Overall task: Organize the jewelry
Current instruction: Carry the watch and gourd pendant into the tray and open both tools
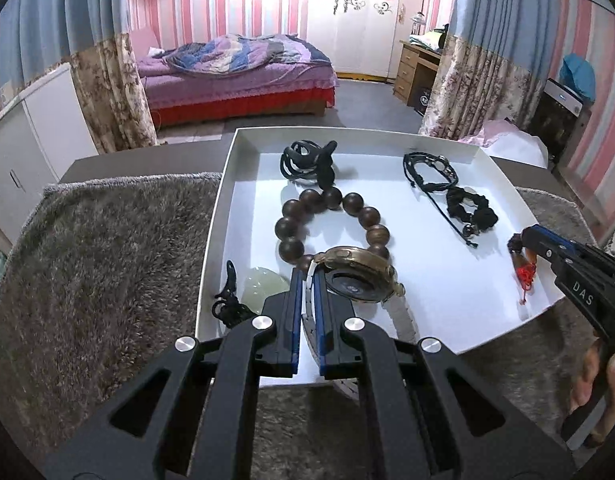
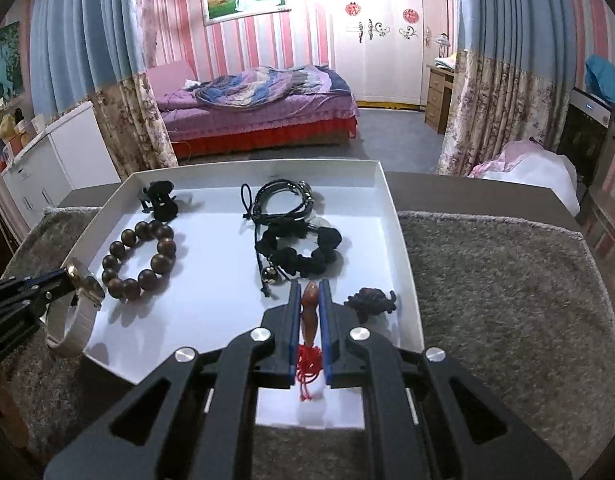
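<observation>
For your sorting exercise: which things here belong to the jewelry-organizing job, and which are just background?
Job: white tray, wooden bead bracelet, watch in left gripper, amber pendant in right gripper, black cord bracelets.
Background: bed, curtains, grey rug.

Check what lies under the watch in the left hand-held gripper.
The watch overlaps the wooden bead bracelet, hiding its nearest beads; white tray floor shows around it. Contact cannot be judged.

Black left tool (image 1: 307,280), blue pads, silver screws, right tool (image 2: 308,304) marked "DAS"
</observation>
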